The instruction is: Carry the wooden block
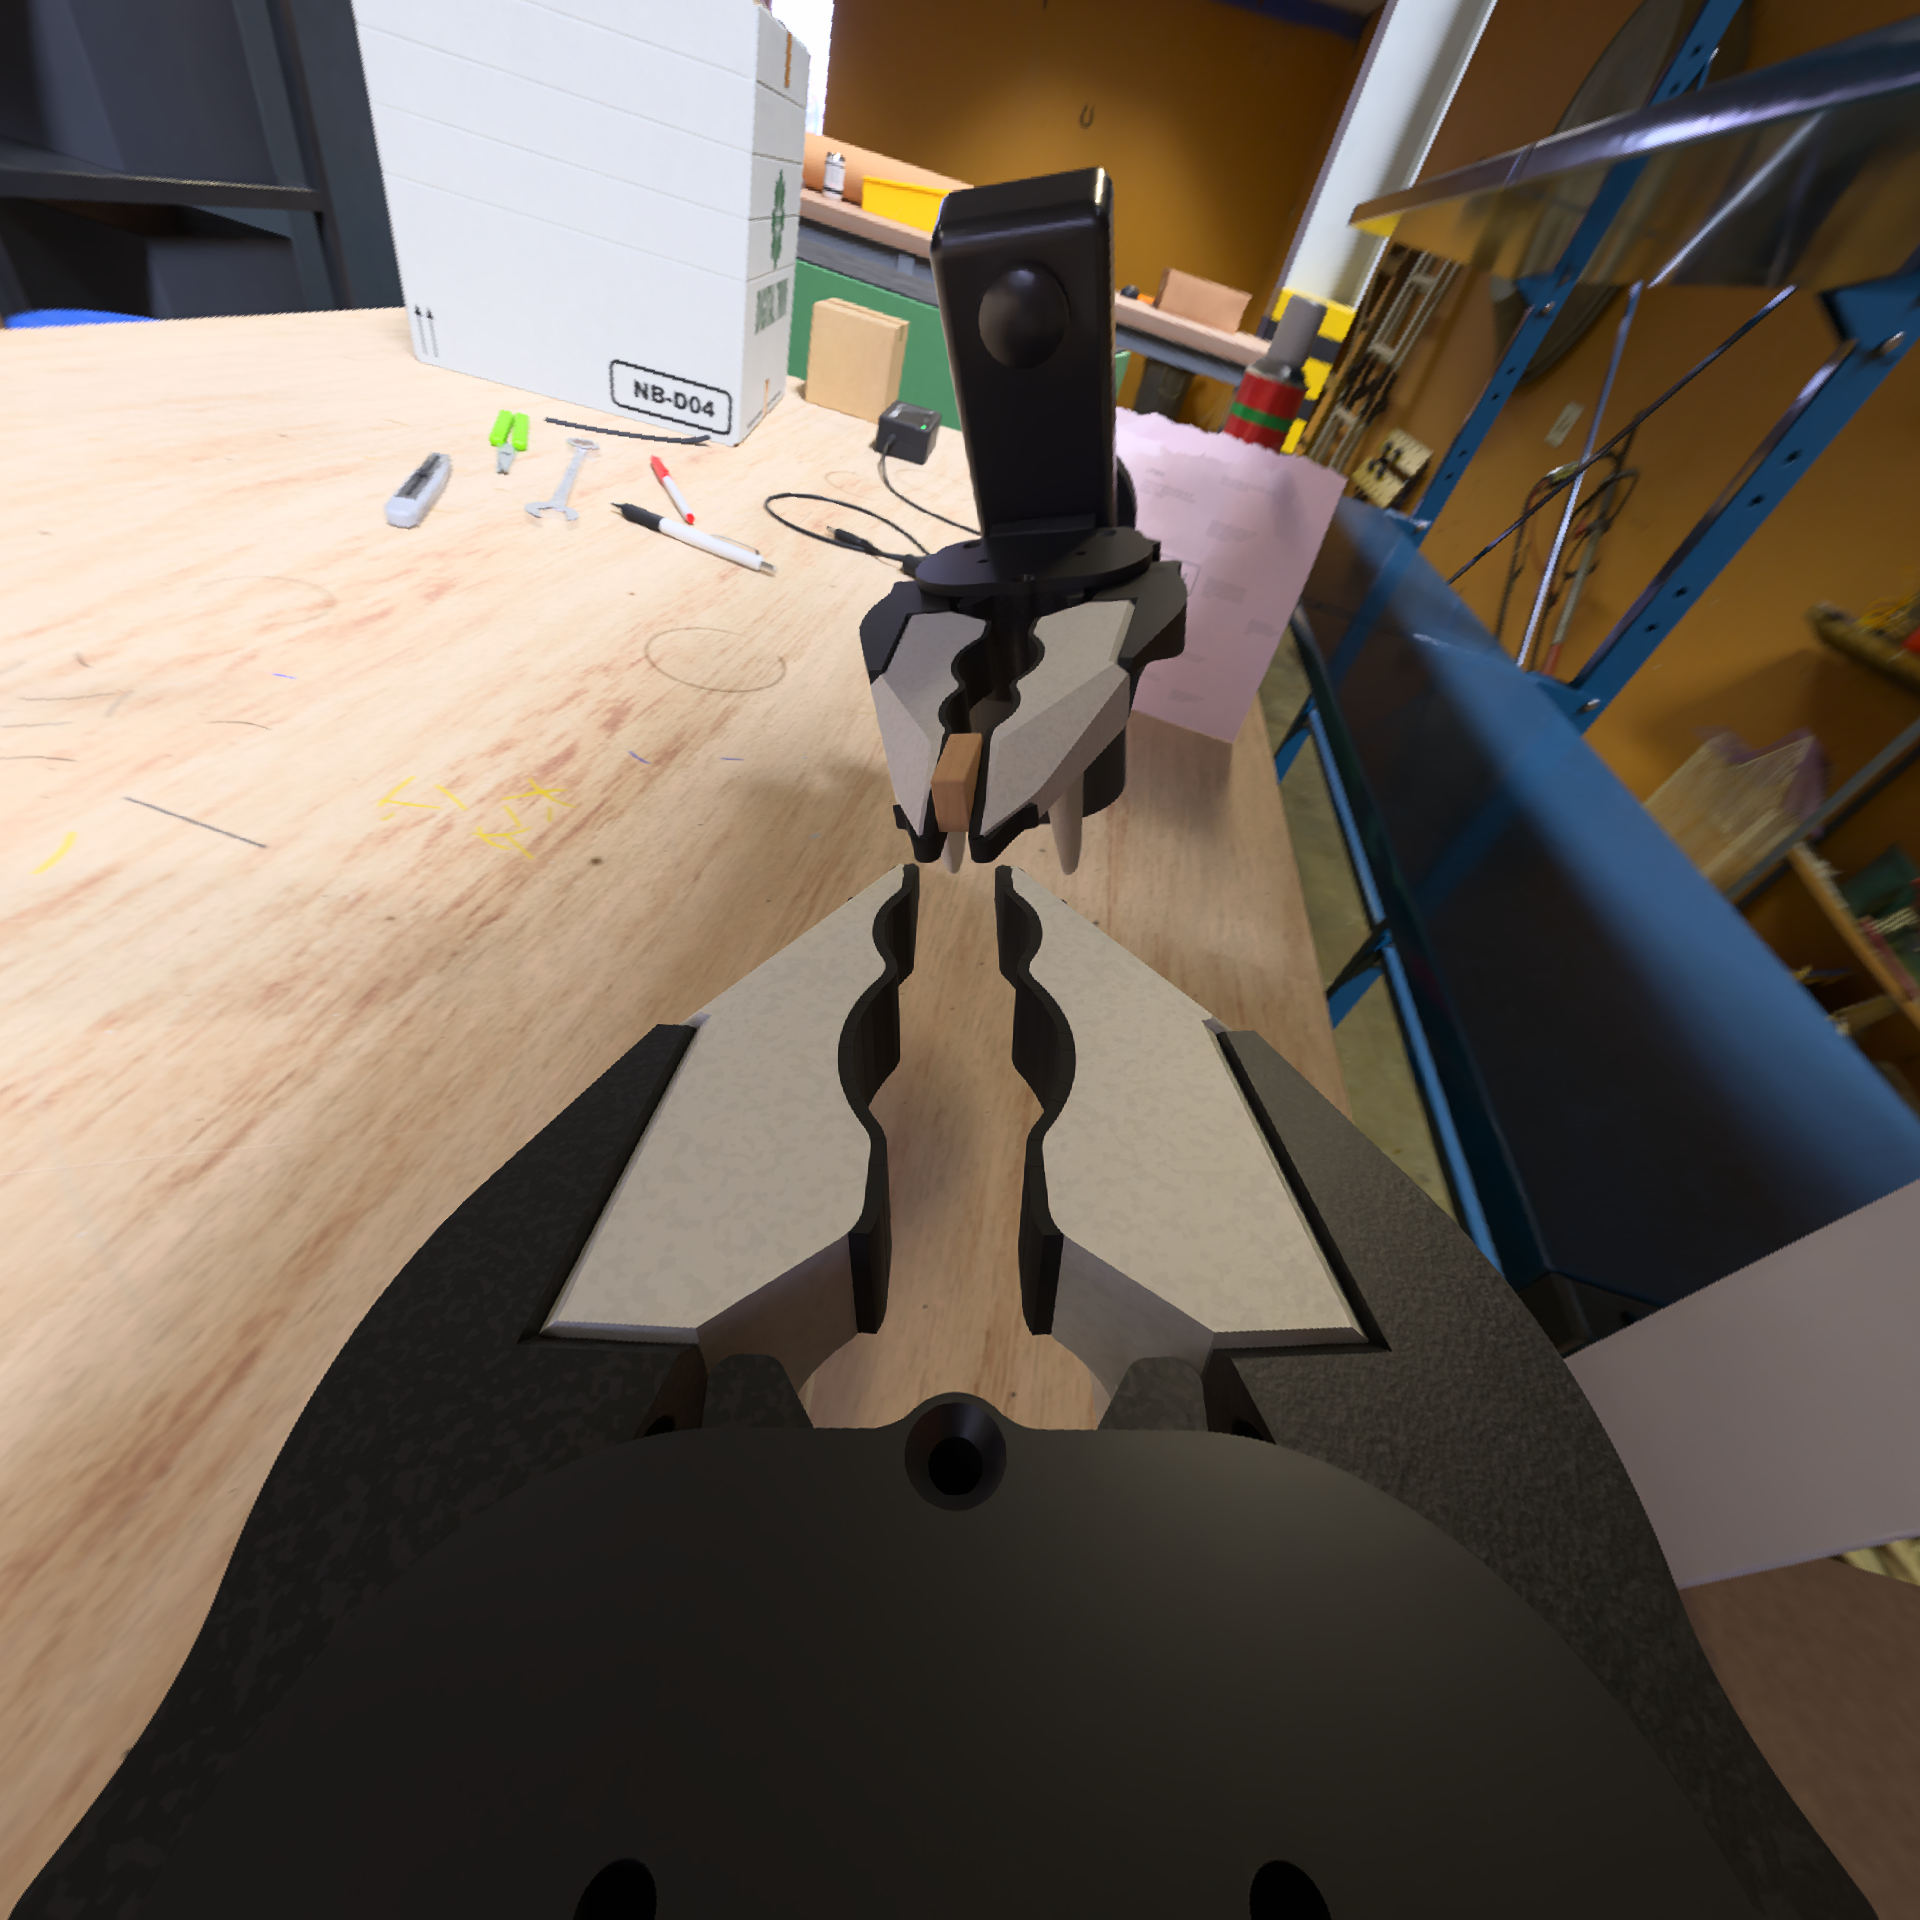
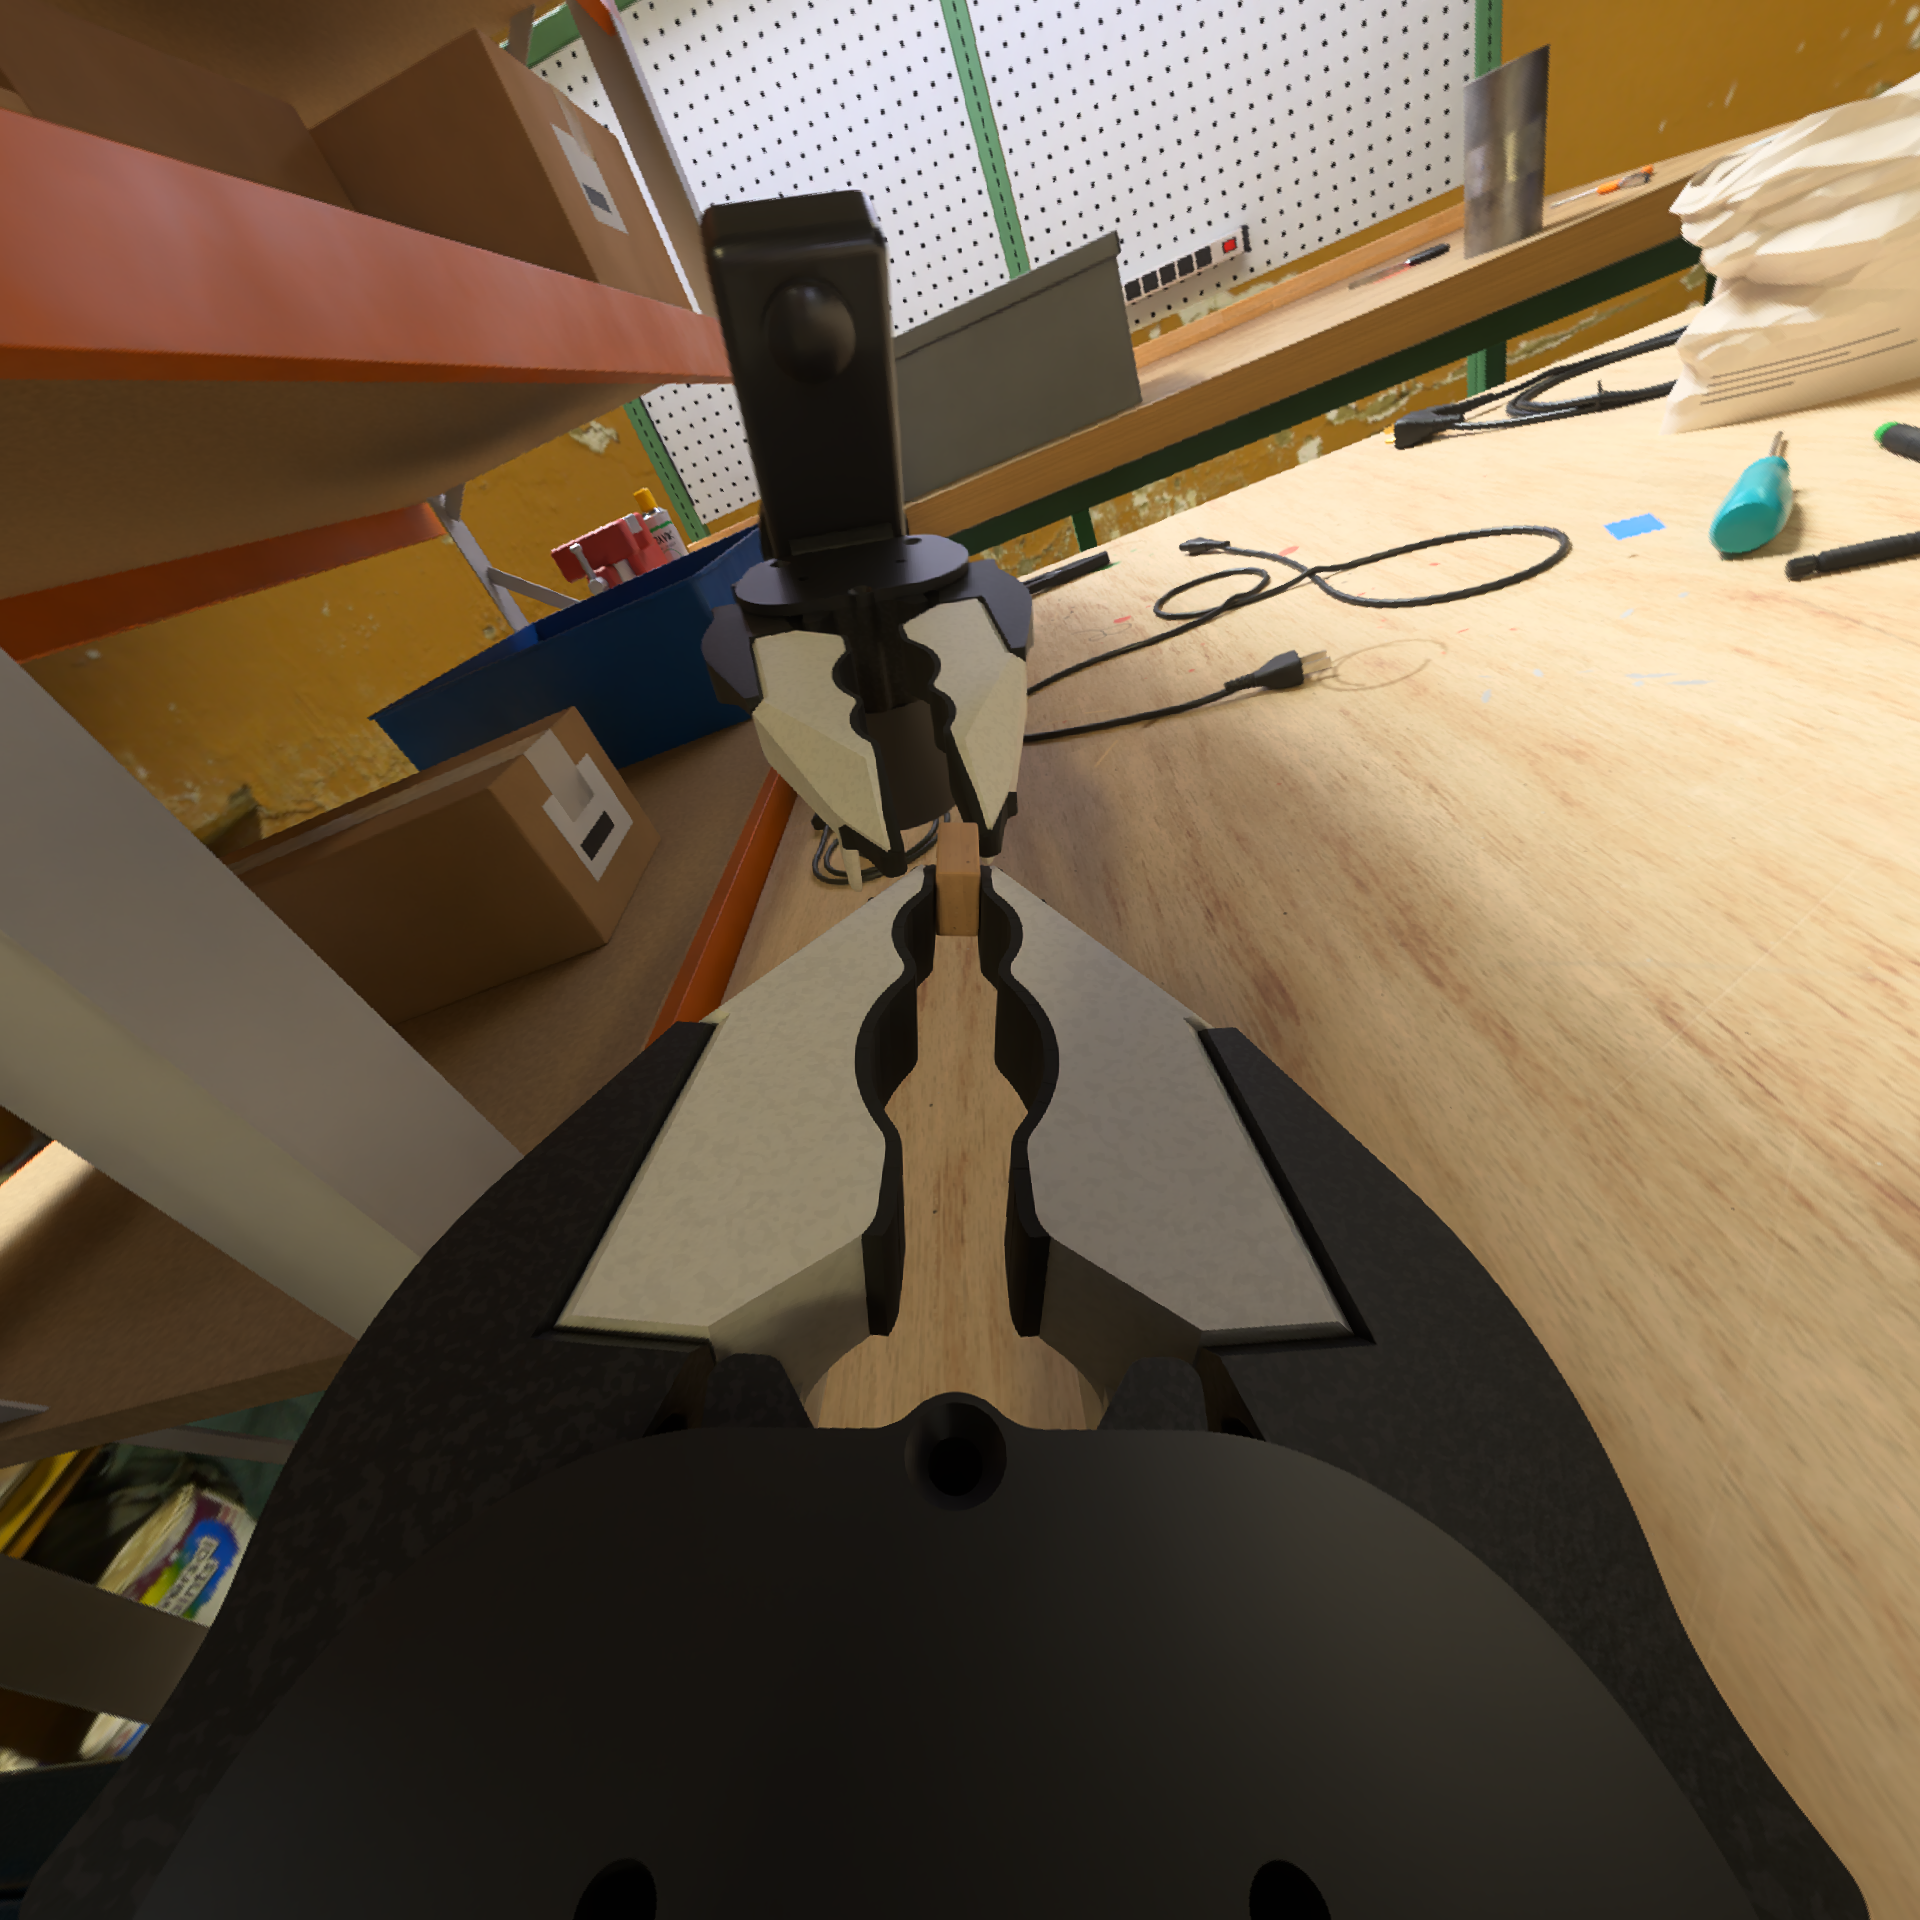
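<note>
The small wooden block (image 2: 958, 883) is pinched between the fingertips of my right gripper (image 2: 958, 896), which is shut on it and holds it above the plywood workbench (image 2: 1455, 935). In the left wrist view the same block (image 1: 956, 781) shows upright in the right gripper (image 1: 961, 821), which faces me. My left gripper (image 1: 958, 875) is open and empty, its tips just short of the right gripper's tips and slightly below the block. It also shows in the right wrist view (image 2: 925, 821), just beyond the block.
A white carton (image 1: 582, 197), a utility knife (image 1: 418, 488), a wrench (image 1: 561, 483), pens (image 1: 696, 535) and a pink sheet (image 1: 1216, 582) lie farther back. A blue bin (image 1: 1558, 935) runs along the bench edge. Black cables (image 2: 1351, 582), a teal screwdriver (image 2: 1751, 509) and orange shelving (image 2: 312, 301) are nearby.
</note>
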### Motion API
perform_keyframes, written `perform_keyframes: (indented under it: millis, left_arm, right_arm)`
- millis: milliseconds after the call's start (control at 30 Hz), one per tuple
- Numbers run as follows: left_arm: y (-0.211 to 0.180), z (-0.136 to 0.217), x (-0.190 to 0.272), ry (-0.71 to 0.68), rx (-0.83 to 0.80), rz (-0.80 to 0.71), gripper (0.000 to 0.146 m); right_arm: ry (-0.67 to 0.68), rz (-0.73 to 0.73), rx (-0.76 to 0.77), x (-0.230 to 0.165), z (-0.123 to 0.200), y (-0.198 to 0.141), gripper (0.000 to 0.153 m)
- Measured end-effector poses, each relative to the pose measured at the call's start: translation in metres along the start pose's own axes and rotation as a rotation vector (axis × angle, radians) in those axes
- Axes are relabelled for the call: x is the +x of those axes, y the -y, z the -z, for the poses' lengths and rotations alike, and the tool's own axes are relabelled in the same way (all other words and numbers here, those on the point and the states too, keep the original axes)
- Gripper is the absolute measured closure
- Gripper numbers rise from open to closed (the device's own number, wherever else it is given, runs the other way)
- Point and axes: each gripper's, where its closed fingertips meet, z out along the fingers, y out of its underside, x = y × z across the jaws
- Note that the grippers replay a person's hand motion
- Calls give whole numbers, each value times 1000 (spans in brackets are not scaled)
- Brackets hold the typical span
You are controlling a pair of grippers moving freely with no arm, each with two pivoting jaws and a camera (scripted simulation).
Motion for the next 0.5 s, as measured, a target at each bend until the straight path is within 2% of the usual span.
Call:
perform_keyframes:
  millis: [200,500]
  left_arm:
    - [-3,4,-8,78,-17,-66,134]
    - [-9,4,-14,120,-50,-94,135]
  right_arm:
    - [-39,-24,14,9,5,2,146]
    - [-133,-38,47,27,14,7,146]
